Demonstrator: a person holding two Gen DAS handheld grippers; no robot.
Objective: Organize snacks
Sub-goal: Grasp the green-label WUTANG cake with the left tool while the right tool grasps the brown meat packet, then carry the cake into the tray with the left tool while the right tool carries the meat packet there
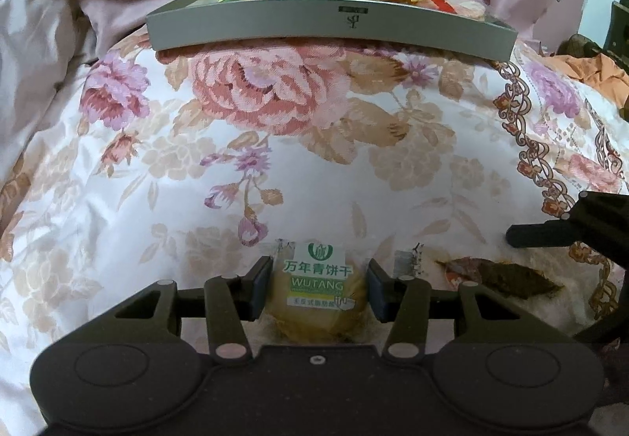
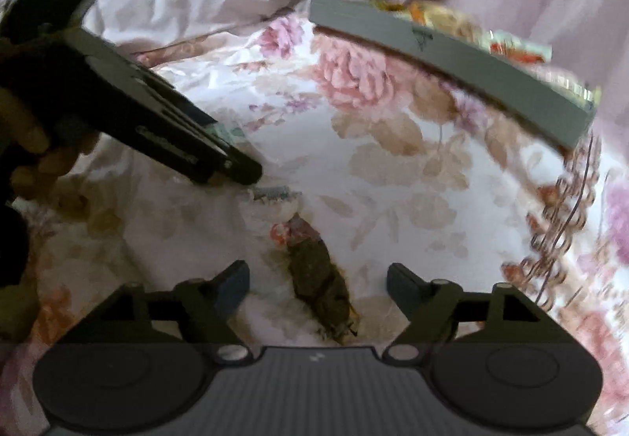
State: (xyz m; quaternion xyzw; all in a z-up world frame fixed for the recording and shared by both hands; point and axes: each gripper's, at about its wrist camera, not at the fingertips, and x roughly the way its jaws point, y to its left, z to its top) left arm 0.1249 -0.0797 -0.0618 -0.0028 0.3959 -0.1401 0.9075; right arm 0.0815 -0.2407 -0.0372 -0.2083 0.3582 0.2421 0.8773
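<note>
A round biscuit packet [image 1: 317,294], labelled "WUTANG" in white on green beneath Chinese characters, is clamped between the jaws of the left gripper [image 1: 317,292] at the lower centre of the left wrist frame. A dark-wrapped snack [image 2: 320,278] is seen lying on the floral bedspread [image 1: 314,168] between the widely parted jaws of the right gripper [image 2: 317,286], untouched. A grey tray [image 1: 330,29] heaped with snacks is seen at the upper centre; its small mark cannot be read.

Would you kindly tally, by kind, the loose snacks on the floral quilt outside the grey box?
Round biscuit packet, green-and-white label, between the left gripper's jaws: 1
Dark brown wrapped snack, before the right gripper's open jaws: 1
Total: 2
</note>
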